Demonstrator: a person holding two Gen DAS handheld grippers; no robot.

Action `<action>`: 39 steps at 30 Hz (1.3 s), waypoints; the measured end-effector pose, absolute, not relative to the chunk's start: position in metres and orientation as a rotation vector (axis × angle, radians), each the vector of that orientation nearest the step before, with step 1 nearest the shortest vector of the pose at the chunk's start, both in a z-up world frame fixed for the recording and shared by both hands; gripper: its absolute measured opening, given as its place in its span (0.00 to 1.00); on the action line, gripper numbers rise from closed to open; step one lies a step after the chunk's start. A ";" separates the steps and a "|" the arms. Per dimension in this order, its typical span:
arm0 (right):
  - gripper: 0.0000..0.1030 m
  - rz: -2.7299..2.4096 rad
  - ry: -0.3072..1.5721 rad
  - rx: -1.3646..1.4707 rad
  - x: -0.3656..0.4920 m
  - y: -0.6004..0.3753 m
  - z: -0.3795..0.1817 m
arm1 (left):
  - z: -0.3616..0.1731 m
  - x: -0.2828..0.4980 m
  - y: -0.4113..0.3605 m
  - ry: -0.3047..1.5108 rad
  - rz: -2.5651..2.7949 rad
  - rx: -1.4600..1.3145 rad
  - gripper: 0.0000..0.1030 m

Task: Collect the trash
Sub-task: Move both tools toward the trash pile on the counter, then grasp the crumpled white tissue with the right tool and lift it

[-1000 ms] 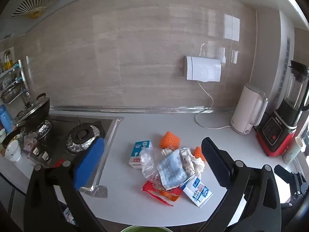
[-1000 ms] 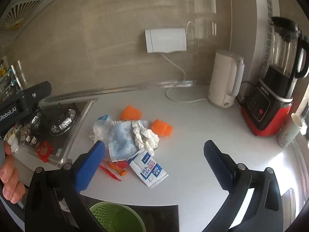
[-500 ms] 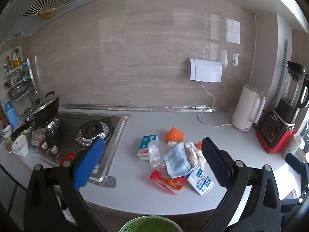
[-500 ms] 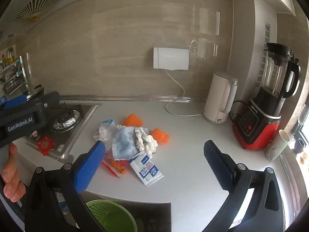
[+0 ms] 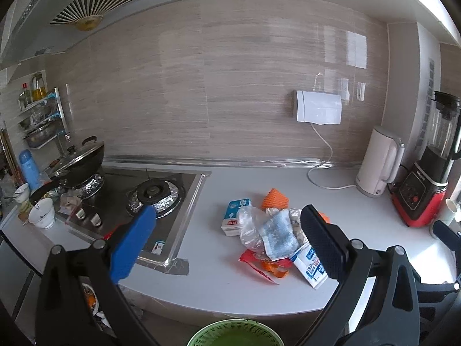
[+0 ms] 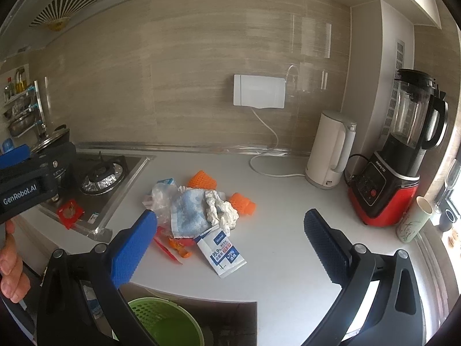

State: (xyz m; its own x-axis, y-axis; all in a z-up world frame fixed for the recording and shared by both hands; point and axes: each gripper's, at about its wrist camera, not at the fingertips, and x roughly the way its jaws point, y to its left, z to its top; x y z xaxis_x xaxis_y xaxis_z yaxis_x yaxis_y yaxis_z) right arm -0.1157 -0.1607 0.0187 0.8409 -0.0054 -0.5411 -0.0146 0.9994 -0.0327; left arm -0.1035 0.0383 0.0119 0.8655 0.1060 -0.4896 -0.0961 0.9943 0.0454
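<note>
A heap of trash lies on the white counter [image 5: 230,282]: a clear plastic bag [image 5: 252,225], a blue cloth [image 5: 278,235], crumpled white paper [image 6: 220,209], two orange foam nets [image 6: 201,180], a small milk carton [image 5: 234,216], red wrappers [image 5: 253,261] and a wipes packet [image 6: 223,250]. A green bin [image 6: 161,323] stands below the counter's front edge. My left gripper [image 5: 227,242] hangs open in front of the heap. My right gripper [image 6: 230,245] is open too, back from the packet, with nothing between its fingers.
A gas hob [image 5: 149,199] with a wok [image 5: 77,164] sits left of the heap. A white kettle [image 6: 331,150], a red blender [image 6: 394,173] and a cup [image 6: 415,219] stand at the right. A hand [image 6: 10,265] holds the left gripper's body [image 6: 28,184].
Both grippers have pulled back and up from the counter, so the heap looks smaller and farther. More of the green bin shows. Nothing was picked up.
</note>
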 end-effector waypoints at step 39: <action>0.82 0.201 0.794 -0.127 0.103 -0.163 -0.175 | -0.117 0.007 0.045 0.703 0.024 0.081 0.94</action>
